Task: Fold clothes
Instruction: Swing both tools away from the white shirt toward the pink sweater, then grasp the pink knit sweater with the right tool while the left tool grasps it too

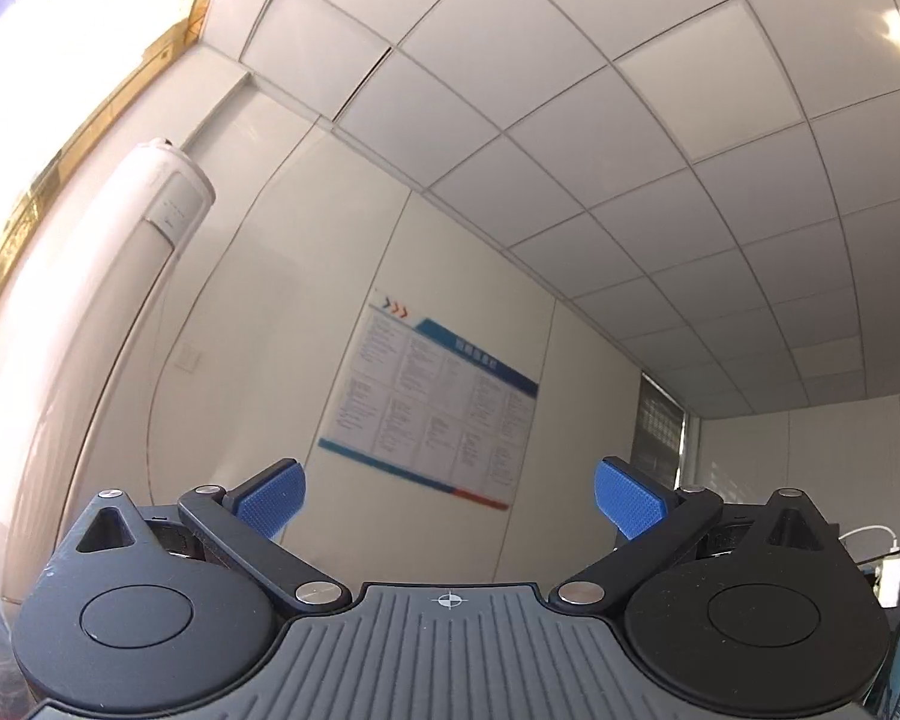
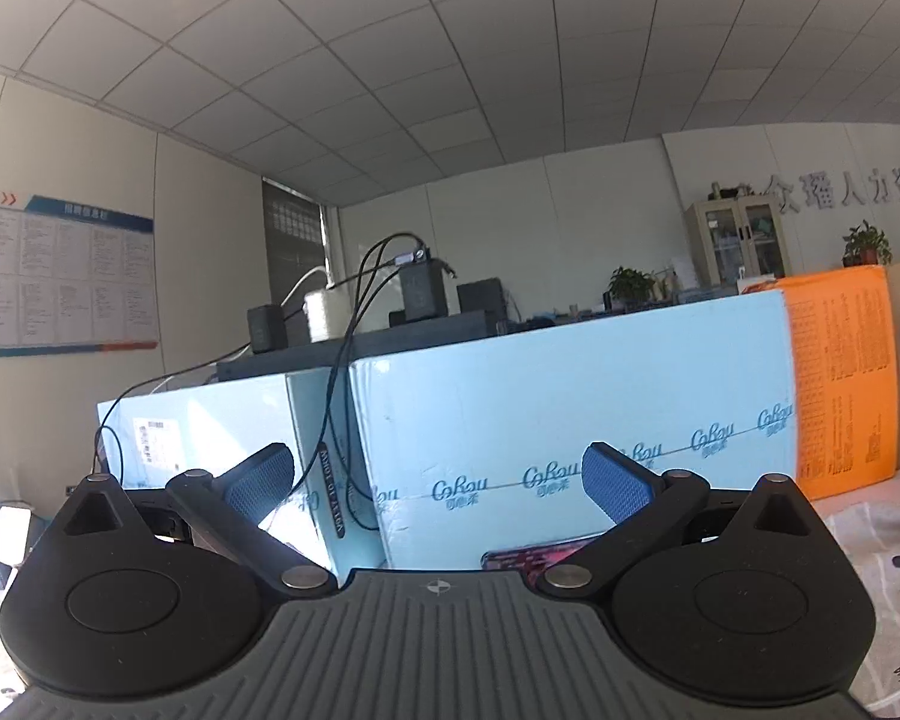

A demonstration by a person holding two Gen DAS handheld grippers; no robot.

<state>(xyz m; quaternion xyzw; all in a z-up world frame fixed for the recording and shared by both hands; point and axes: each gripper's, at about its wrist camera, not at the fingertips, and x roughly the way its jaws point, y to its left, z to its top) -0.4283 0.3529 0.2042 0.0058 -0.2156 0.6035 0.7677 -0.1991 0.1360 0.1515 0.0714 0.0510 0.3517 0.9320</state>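
Your left gripper [image 1: 448, 495] points steeply upward, its blue ridged pads spread wide apart with nothing between them. Ahead of it are only a white tiled ceiling [image 1: 600, 138], a tall cream cylindrical air conditioner [image 1: 90, 330] and a blue-bordered printed wall chart [image 1: 432, 414]; no clothing shows in this view.

Your right gripper [image 2: 438, 477] is held closer to level and tilted slightly up, its blue pads also wide apart and empty. It faces pale blue cardboard boxes [image 2: 570, 408] with an orange box [image 2: 840, 372] beside them.

The only clothing visible is a light grey patterned fabric with a small cartoon animal print [image 2: 882, 564], lying low at the right edge of the right wrist view, below and to the right of that gripper. Its long axis cannot be told from so small a piece. The right hand looks nearer; both grippers would likely need to tip downward to reach it.
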